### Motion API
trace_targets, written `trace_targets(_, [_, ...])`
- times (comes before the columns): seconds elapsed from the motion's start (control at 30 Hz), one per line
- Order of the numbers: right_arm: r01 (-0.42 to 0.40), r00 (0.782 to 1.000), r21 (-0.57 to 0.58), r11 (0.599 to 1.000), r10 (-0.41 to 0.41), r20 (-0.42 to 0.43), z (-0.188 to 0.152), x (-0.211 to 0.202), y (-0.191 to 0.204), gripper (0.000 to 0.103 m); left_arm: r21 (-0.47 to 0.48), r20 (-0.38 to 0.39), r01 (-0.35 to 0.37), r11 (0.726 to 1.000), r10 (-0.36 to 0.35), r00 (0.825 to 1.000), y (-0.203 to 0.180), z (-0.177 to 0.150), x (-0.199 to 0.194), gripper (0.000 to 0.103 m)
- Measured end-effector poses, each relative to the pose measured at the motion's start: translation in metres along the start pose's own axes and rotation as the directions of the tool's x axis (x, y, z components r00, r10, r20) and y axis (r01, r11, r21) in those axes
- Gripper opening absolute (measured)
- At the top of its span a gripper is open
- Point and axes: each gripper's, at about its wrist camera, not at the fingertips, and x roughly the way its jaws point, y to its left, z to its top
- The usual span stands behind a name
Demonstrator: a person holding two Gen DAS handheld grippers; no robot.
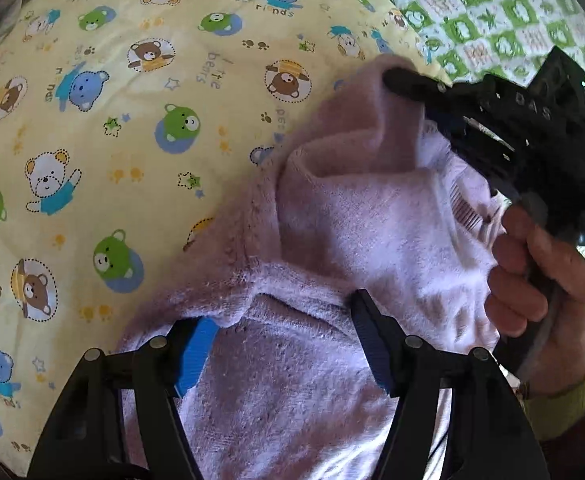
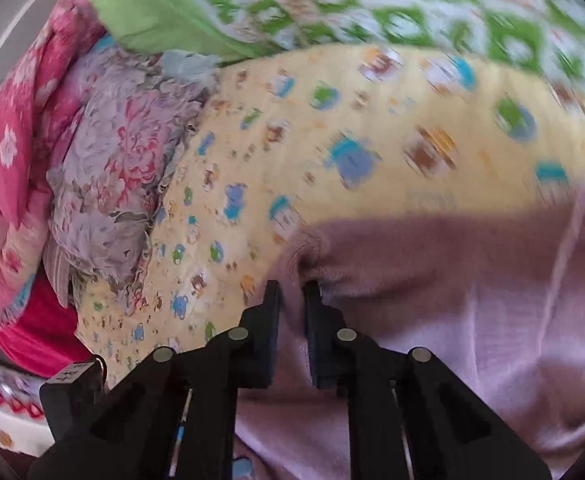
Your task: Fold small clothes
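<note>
A pale lilac knitted garment lies bunched on a yellow bedsheet printed with cartoon bears, filling the lower right of the left wrist view from about 3 to 6 o'clock. Its ribbed hem is lifted into a peak toward 1 o'clock, where the right gripper pinches it; in the right wrist view that gripper has its jaws pressed together on a fold of the lilac knit, which bunches at the fingertips. A hand with a yellow-green cuff grips this tool's handle at 4 o'clock.

The left gripper sits at 6 o'clock with its jaws spread wide, the garment lying between and beneath them; whether the blue pads touch the knit, I cannot tell.

Beyond the sheet, at 1 o'clock, is a green-and-white checked cover. In the right wrist view, a grey floral quilt and a pink flowered quilt are heaped at 9 o'clock, touching the sheet's edge.
</note>
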Motion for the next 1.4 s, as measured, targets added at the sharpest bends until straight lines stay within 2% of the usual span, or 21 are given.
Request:
trace_targets(0.1, [0.004,1.000,-0.075,0.997,-0.003,0.005,0.014,0.003,0.013,0.004,-0.096,-0.009,0.088,0.992,-0.089,0.996,0.017,0.007,-0.004,0.067])
trace_targets(0.17, [0.014,1.000,-0.120,0.993,-0.012,0.014,0.020,0.004,0.020,0.004,-0.127,-0.006,0.100,0.987,-0.102,0.995,0.026,0.011,-0.005,0.063])
trace_targets(0.2, [0.019,1.000,-0.133,0.991,-0.017,0.020,0.022,0.005,0.022,0.004,-0.120,0.003,0.074,0.990,-0.074,0.997,0.027,0.013,-0.005,0.053])
trace_targets(0.23, [0.032,0.999,-0.149,0.988,-0.027,0.036,0.028,0.005,0.026,0.004,-0.103,0.013,0.026,0.994,-0.024,1.000,0.025,0.015,-0.004,0.023])
trace_targets(0.27, [0.030,0.998,-0.151,0.988,-0.021,0.062,0.034,0.003,0.028,0.004,-0.093,0.017,0.010,0.996,-0.008,1.000,0.024,0.016,-0.004,0.017])
trace_targets(0.37, [0.021,0.992,-0.145,0.989,-0.002,0.129,0.050,0.000,0.031,0.003,-0.047,0.078,-0.016,0.999,0.019,0.997,0.015,0.019,-0.010,0.011])
trace_targets(0.43, [0.044,0.987,-0.138,0.989,-0.021,0.162,0.058,0.007,0.030,0.003,-0.008,0.120,-0.055,0.998,0.056,0.991,0.009,0.020,-0.013,0.011])
trace_targets(0.53, [0.111,0.984,-0.097,0.989,-0.096,0.147,0.061,0.032,0.016,0.003,0.028,0.128,-0.110,0.994,0.106,0.986,0.006,0.021,-0.006,0.012])
trace_targets(0.67, [0.208,0.960,-0.057,0.976,-0.193,0.204,0.057,0.036,0.002,0.003,0.038,0.101,-0.071,0.997,0.067,0.993,0.017,0.019,-0.003,0.019])
trace_targets(0.73, [0.139,0.971,0.023,0.990,-0.141,0.191,0.056,0.022,-0.009,0.004,0.053,0.073,-0.038,0.998,0.034,0.997,0.025,0.018,-0.011,0.024])
trace_targets(0.77, [0.078,0.978,0.057,0.995,-0.087,0.187,0.053,0.009,-0.014,0.006,0.066,0.061,-0.030,0.997,0.026,0.998,0.026,0.017,-0.015,0.031])
trace_targets(0.8, [0.057,0.977,0.063,0.996,-0.068,0.203,0.048,-0.006,-0.016,0.009,0.081,0.054,-0.026,0.996,0.022,0.998,0.027,0.015,-0.020,0.035])
trace_targets(0.83, [0.052,0.974,0.055,0.997,-0.063,0.219,0.042,-0.021,-0.016,0.014,0.097,0.053,-0.027,0.995,0.022,0.998,0.028,0.012,-0.026,0.042])
trace_targets(0.87, [0.043,0.971,0.041,0.998,-0.052,0.234,0.035,-0.037,-0.014,0.028,0.126,0.050,-0.029,0.992,0.023,0.998,0.028,0.008,-0.036,0.045])
trace_targets(0.9, [0.026,0.968,0.021,0.999,-0.031,0.251,0.022,-0.059,-0.012,0.050,0.148,0.051,-0.031,0.988,0.024,0.998,0.029,0.007,-0.044,0.046])
trace_targets(0.97, [0.023,0.962,-0.003,1.000,-0.021,0.273,0.000,-0.087,-0.009,0.072,0.199,0.062,-0.045,0.979,0.033,0.998,0.027,0.004,-0.059,0.051])
trace_targets(1.03, [0.030,0.962,-0.032,0.999,-0.020,0.273,-0.023,-0.105,-0.011,0.072,0.241,0.079,-0.057,0.969,0.039,0.996,0.024,0.012,-0.075,0.055])
trace_targets(1.07, [0.041,0.971,-0.042,0.998,-0.030,0.238,-0.032,-0.104,-0.013,0.072,0.264,0.088,-0.066,0.962,0.044,0.995,0.020,0.014,-0.079,0.059])
trace_targets(1.17, [0.083,0.985,-0.084,0.993,-0.069,0.156,-0.043,-0.084,-0.008,0.072,0.303,0.111,-0.129,0.944,0.099,0.989,0.008,0.020,-0.073,0.060])
trace_targets(1.3, [0.044,0.992,-0.153,0.987,-0.025,0.126,-0.032,-0.049,0.014,0.069,0.320,0.100,-0.158,0.934,0.133,0.986,0.002,0.017,-0.056,0.060])
trace_targets(1.4, [0.034,0.996,-0.205,0.978,-0.017,0.087,-0.014,-0.016,0.034,0.067,0.385,0.100,-0.190,0.903,0.164,0.981,-0.004,0.003,-0.042,0.060])
